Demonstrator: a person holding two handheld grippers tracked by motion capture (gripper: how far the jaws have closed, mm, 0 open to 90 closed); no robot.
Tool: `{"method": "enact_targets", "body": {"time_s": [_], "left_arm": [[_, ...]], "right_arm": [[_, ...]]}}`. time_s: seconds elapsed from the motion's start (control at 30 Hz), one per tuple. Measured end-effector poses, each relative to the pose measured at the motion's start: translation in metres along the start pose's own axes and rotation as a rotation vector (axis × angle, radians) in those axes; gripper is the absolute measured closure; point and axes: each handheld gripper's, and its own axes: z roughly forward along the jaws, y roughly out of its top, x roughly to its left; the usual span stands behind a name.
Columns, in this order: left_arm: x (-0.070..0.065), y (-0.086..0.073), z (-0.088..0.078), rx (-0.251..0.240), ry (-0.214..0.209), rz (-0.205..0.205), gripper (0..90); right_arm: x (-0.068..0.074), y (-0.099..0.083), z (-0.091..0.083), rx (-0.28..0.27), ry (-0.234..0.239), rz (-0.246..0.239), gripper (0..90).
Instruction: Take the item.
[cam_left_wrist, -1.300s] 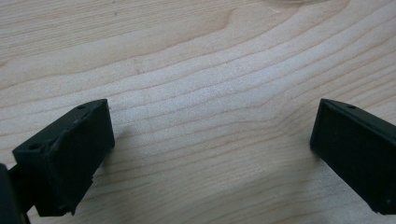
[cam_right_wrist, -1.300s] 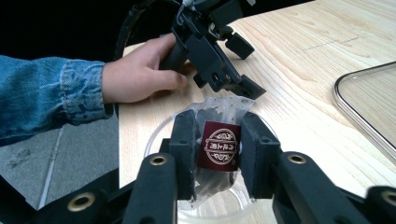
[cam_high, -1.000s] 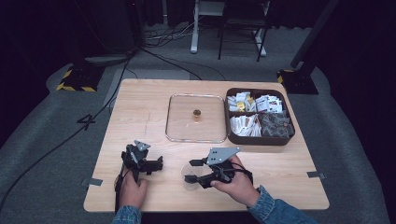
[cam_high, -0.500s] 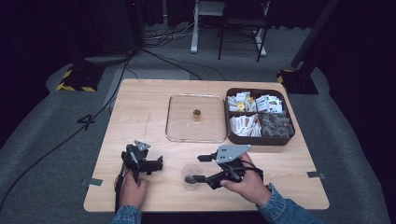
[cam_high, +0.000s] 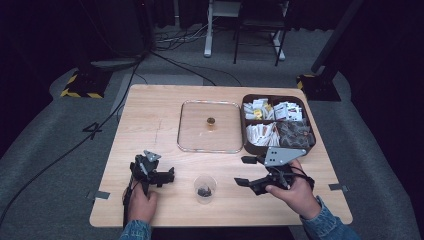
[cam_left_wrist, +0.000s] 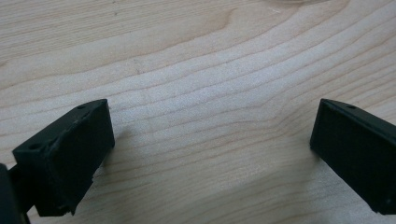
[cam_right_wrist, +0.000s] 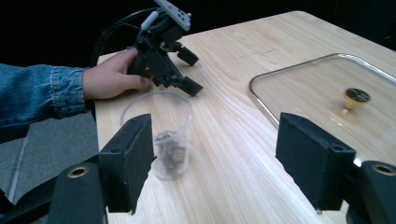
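**Both grippers empty beside the small cup, high view read from left to right**

At the left I hold the left gripper (cam_high: 167, 176) low over the pale wooden table (cam_high: 150, 115), its two black jaws spread wide with bare wood grain between them, as the left gripper view confirms (cam_left_wrist: 210, 154). To its right stands the small clear plastic cup (cam_high: 205, 189), upright near the table's front edge, with a dark lump at its bottom; in the right gripper view the cup (cam_right_wrist: 170, 135) stands clear, beyond the left jaw. Next comes my right gripper (cam_high: 246, 171), whose jaws have just been opening and now stand well apart, nothing between them, pointing toward the cup. Farther back lies the square clear glass lid (cam_high: 209, 126) with its small brass knob (cam_high: 211, 121), flat on the table. At the far right sits the dark brown compartmented box of sachets (cam_high: 277, 125), touching the lid's edge.
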Motion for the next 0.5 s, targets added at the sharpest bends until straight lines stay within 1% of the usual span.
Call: {"method": "enact_targets", "body": {"time_s": [0.07,0.23,0.33,0.37,0.43,0.5], "left_arm": [[0.0,0.0,0.0,0.0,0.0,0.0,0.1],[0.0,0.0,0.0,0.0,0.0,0.0,0.1],[0.0,0.0,0.0,0.0,0.0,0.0,0.1],[0.0,0.0,0.0,0.0,0.0,0.001,0.1],[0.0,0.0,0.0,0.001,0.0,0.001,0.1],[0.0,0.0,0.0,0.0,0.0,0.0,0.1]], "right_arm": [[-0.001,-0.001,-0.002,0.001,-0.004,0.001,27.8],[-0.008,-0.01,-0.014,0.016,-0.031,0.016,26.4],[-0.012,-0.015,-0.021,0.024,-0.05,0.025,25.6],[-0.015,-0.019,-0.025,0.026,-0.064,0.031,25.3],[-0.016,-0.02,-0.027,0.027,-0.068,0.035,25.2],[-0.019,-0.024,-0.032,0.031,-0.082,0.044,24.8]]}}
